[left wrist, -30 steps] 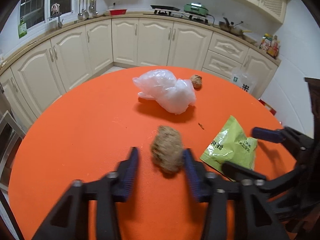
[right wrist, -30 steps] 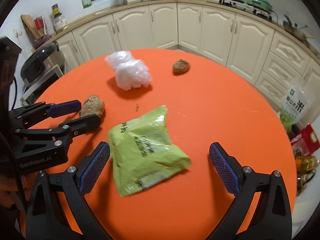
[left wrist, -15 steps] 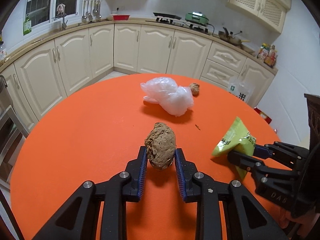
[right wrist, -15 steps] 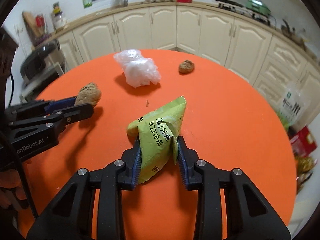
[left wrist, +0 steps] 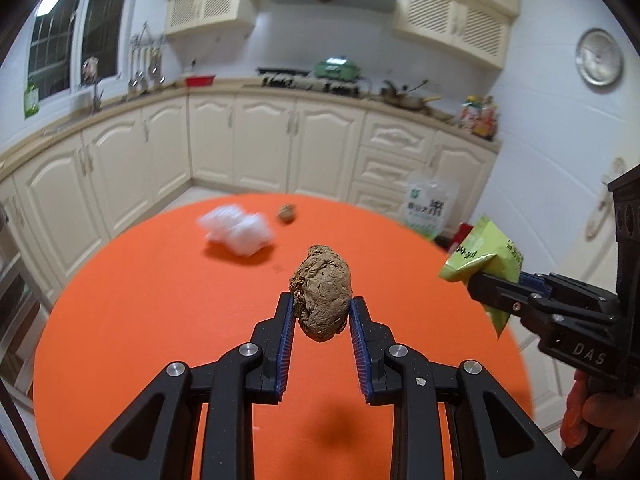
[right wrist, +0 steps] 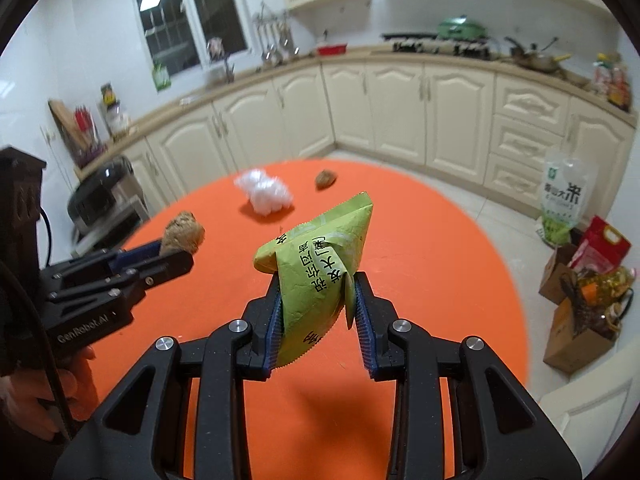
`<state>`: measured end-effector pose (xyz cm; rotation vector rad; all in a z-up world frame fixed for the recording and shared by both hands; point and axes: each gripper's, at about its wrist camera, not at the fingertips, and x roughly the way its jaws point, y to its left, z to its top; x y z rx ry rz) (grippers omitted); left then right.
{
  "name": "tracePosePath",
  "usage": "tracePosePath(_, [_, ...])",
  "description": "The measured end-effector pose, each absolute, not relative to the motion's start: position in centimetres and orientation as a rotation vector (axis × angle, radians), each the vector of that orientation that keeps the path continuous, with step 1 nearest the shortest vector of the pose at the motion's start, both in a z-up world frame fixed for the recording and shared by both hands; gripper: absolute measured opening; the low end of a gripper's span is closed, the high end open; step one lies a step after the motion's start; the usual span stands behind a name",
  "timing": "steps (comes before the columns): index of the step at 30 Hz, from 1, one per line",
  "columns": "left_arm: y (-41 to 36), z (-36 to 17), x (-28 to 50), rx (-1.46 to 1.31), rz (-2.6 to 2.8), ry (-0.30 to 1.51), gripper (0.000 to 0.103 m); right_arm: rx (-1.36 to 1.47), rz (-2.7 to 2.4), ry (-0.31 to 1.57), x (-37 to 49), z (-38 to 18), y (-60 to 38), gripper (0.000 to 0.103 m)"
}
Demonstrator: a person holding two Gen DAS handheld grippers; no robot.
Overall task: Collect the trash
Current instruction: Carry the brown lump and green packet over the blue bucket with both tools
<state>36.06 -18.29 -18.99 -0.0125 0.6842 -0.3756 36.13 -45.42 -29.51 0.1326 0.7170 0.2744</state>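
Observation:
My left gripper (left wrist: 322, 312) is shut on a brown crumpled paper ball (left wrist: 322, 292) and holds it up above the round orange table (left wrist: 140, 320). My right gripper (right wrist: 316, 300) is shut on a green snack wrapper (right wrist: 316, 260), also lifted off the table. The wrapper shows at the right of the left wrist view (left wrist: 484, 256); the held ball shows at the left of the right wrist view (right wrist: 184, 234). A white crumpled plastic bag (right wrist: 264, 192) and a second small brown ball (right wrist: 326, 179) lie at the table's far side.
Cream kitchen cabinets (left wrist: 260, 140) curve behind the table. A rice bag (right wrist: 560, 200), a red packet and cardboard boxes with bottles (right wrist: 584, 300) stand on the floor to the right. An appliance (right wrist: 100, 196) sits left of the table.
Both grippers closed on their items, the left on the brown ball and the right on the green wrapper, and have lifted them up off the table. The view now tilts higher.

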Motion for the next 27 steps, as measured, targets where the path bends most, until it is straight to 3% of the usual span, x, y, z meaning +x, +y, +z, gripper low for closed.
tracePosePath(9, [-24.5, -15.2, 30.4, 0.033, -0.499, 0.591, 0.023, 0.204, 0.143, 0.580, 28.7, -24.3, -52.7, 0.030])
tracePosePath(15, [-30.4, -14.8, 28.9, 0.062, -0.592, 0.578, 0.023, 0.257, 0.028, 0.557, 24.9, -24.1, -58.4, 0.030])
tracePosePath(27, [-48.0, -22.2, 31.6, 0.205, -0.816, 0.775, 0.023, 0.470, -0.198, 0.752, 22.2, -35.0, -72.7, 0.030])
